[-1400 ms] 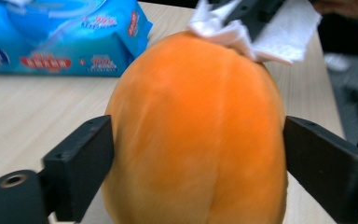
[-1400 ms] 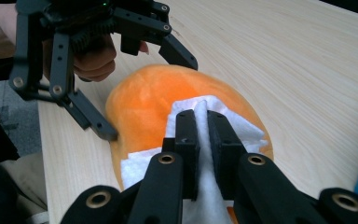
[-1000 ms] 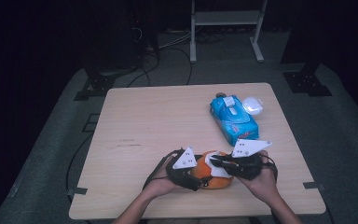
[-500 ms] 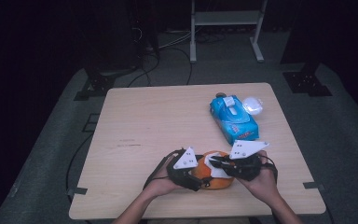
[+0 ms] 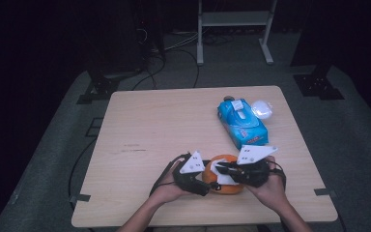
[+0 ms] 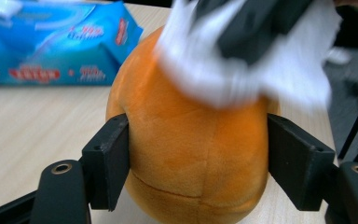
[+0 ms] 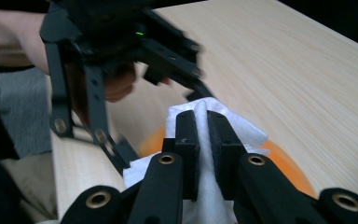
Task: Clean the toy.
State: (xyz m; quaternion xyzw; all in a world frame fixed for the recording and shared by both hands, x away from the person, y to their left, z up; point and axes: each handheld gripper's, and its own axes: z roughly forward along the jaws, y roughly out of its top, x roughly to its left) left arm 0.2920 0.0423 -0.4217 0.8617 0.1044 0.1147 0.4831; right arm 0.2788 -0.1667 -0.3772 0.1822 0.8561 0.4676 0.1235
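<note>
While the orange plush ball (image 6: 191,154) is clamped between the just-closing jaws of the left tool (image 5: 199,180), a white wipe (image 7: 219,122) is pinched by the right tool (image 5: 227,170) and pressed on the ball's top. Behind the ball, well apart on the counter (image 5: 149,125), a blue wipes pack (image 5: 241,123) is seen.

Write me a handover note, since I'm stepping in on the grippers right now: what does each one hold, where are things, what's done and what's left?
Left gripper: jaws have just been closing, now clamped on both sides of the orange plush ball at the table's near edge.
Right gripper: shut on a white wipe, pressed on the ball's top.
Blue wipes pack: far right.
Done: wipe out, ball steadied.
Left: probably finish wiping.
</note>
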